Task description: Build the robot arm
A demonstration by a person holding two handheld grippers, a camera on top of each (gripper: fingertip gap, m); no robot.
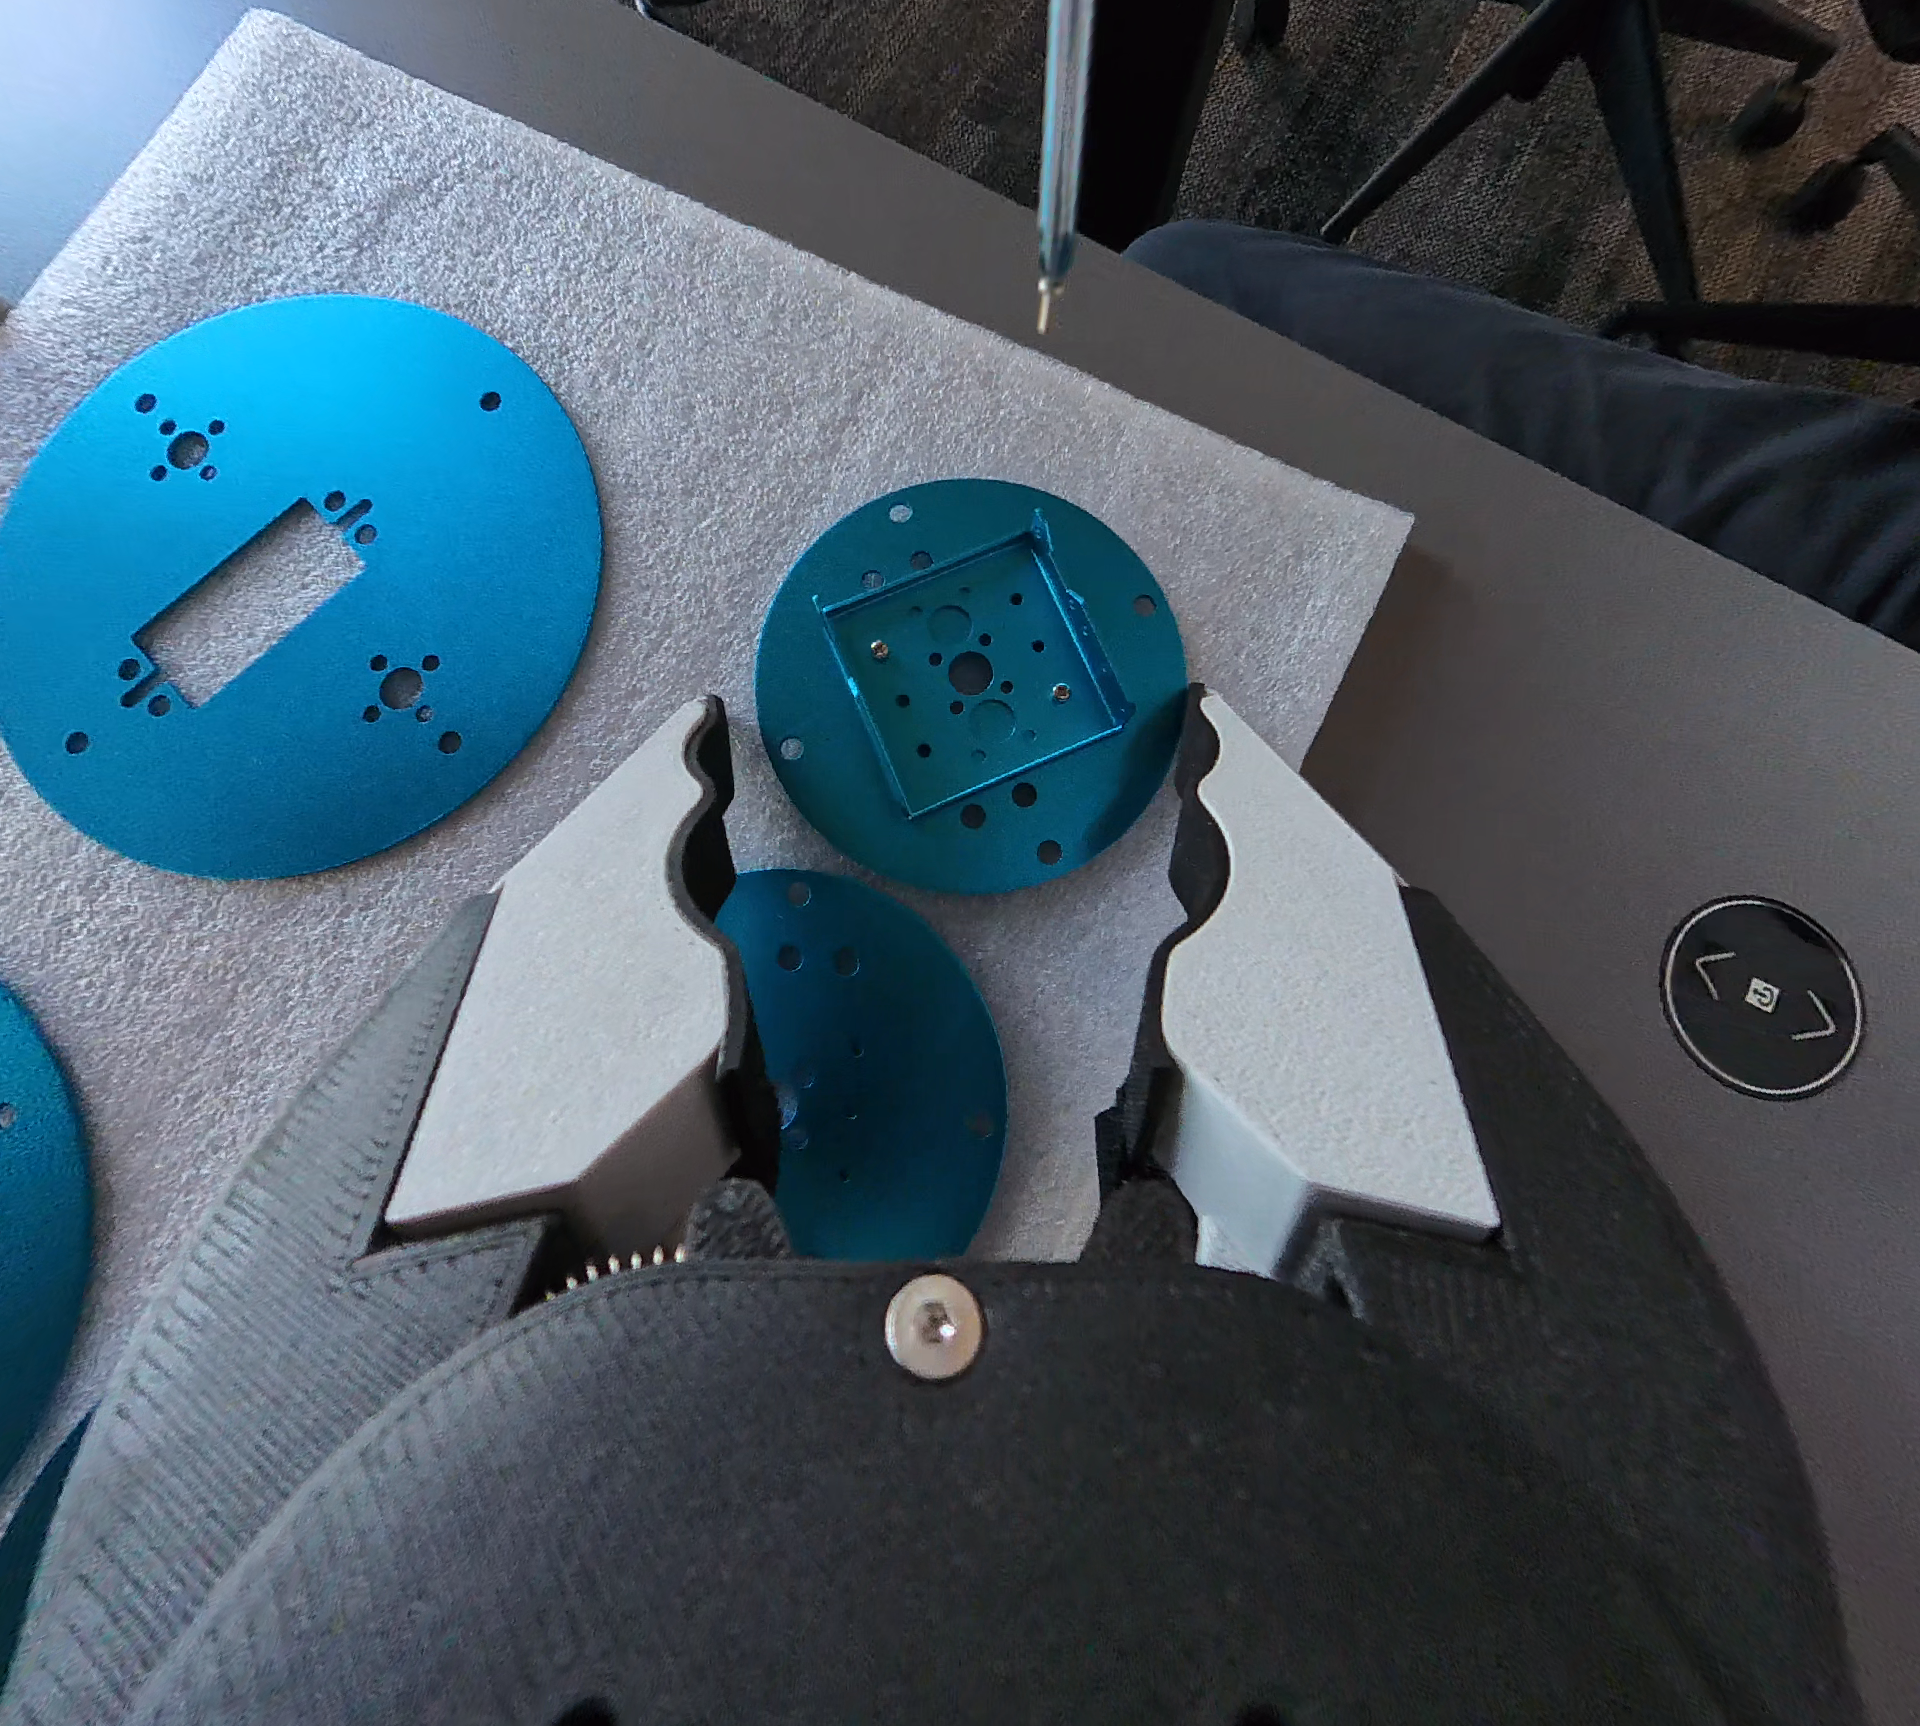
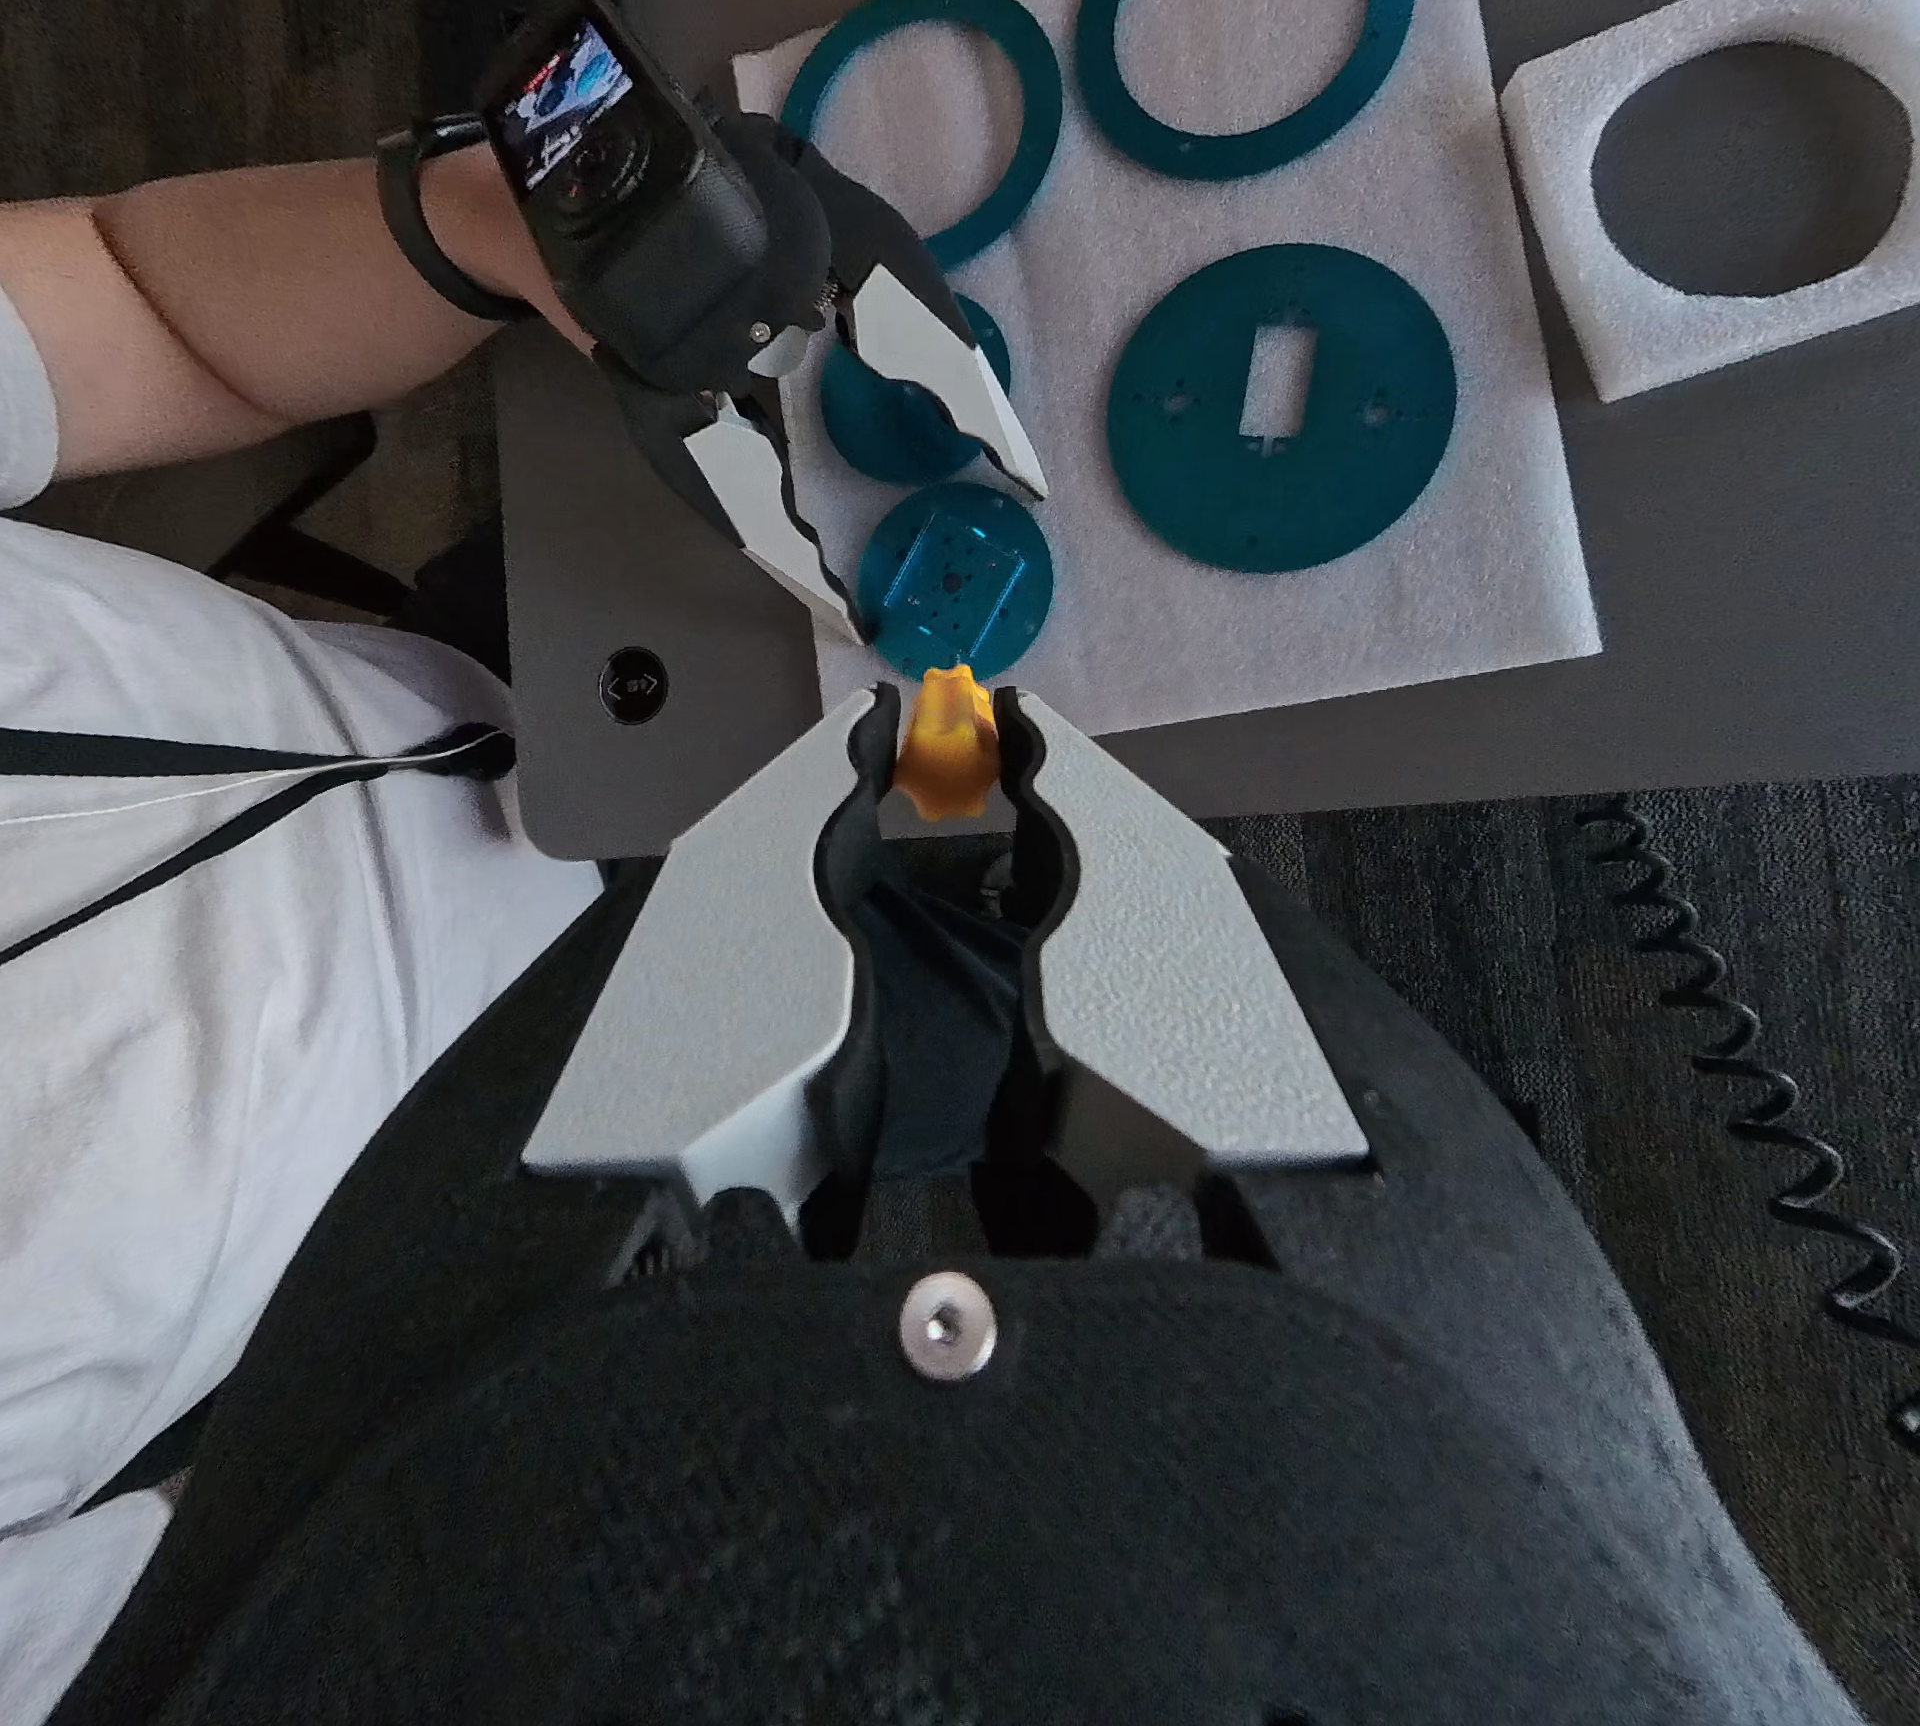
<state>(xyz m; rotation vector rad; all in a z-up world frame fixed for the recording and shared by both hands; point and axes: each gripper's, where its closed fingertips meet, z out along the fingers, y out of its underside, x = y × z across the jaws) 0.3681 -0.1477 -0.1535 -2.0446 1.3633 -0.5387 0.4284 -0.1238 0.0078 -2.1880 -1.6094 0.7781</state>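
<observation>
Left gripper (image 1: 961,720): jaws wide, empty, straddling the near edge of a small blue disc (image 1: 1091,803) carrying a square bracket (image 1: 971,674), which lies on a foam sheet (image 1: 727,388) beside a plain small disc (image 1: 873,1053) and a slotted large disc (image 1: 301,585). Right gripper (image 2: 943,710): closed on the orange handle (image 2: 943,746) of a screwdriver, its steel shaft (image 1: 1070,66) hanging tip-down above the sheet's edge. Discs judged thin, stiff, light metal, slick-faced, best taken at the rim; two rings (image 2: 1247,14) lie farther off
</observation>
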